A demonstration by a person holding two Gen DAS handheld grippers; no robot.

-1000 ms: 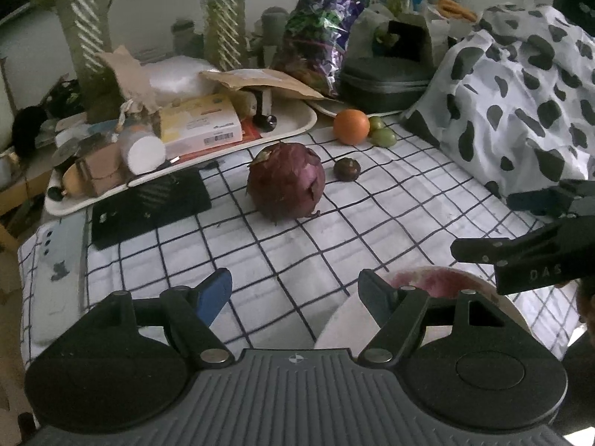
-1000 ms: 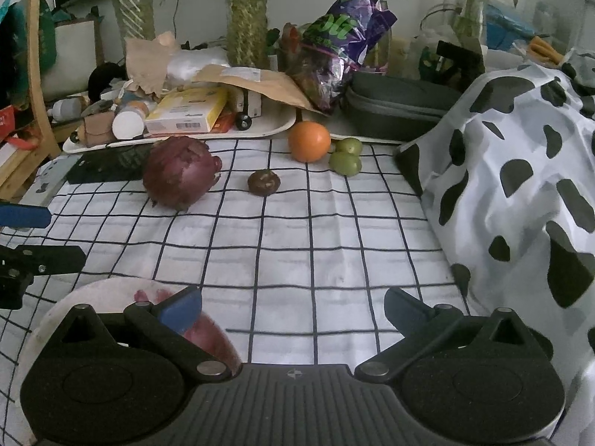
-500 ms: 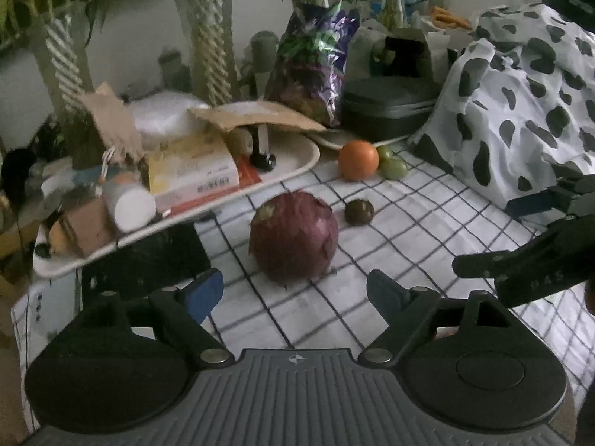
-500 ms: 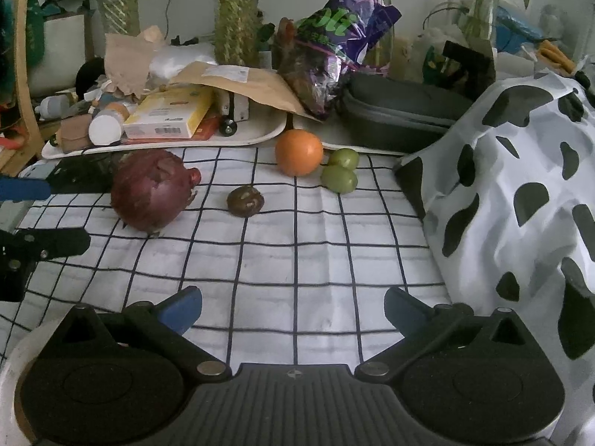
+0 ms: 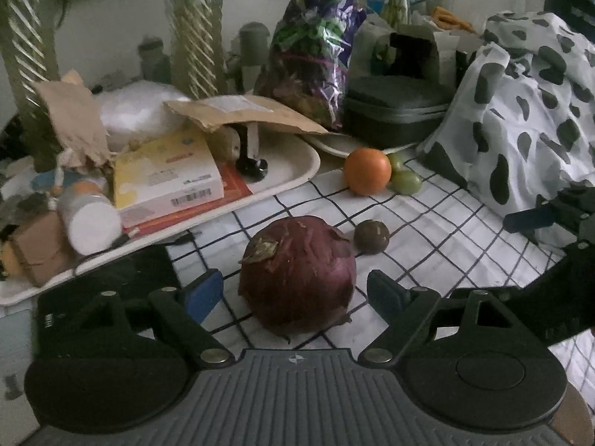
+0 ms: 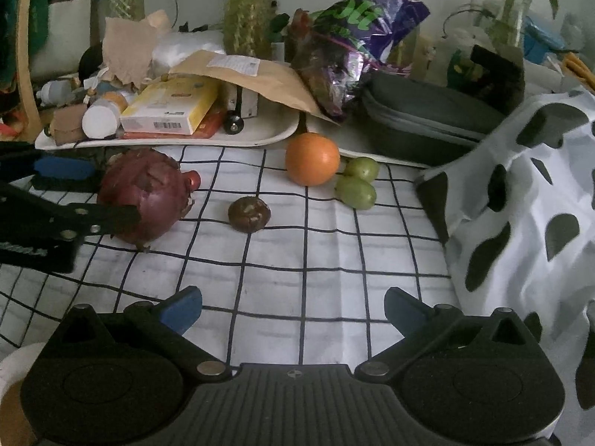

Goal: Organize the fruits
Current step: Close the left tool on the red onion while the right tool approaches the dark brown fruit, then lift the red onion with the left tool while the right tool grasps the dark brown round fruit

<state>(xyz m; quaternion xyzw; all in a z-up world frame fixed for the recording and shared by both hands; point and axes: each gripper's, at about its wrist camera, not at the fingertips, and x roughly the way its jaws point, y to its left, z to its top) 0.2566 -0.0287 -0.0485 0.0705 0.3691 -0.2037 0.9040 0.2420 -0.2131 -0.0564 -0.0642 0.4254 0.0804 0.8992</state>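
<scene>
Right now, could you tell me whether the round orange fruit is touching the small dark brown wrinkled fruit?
Apart. In the right wrist view, bare checked cloth separates the orange fruit from the brown fruit.

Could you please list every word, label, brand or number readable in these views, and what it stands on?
None can be read.
Yellow box: barcode and small print, too blurred.
Brown envelope: white label, too small.
Purple bag: green lettering, crumpled, illegible.
</scene>
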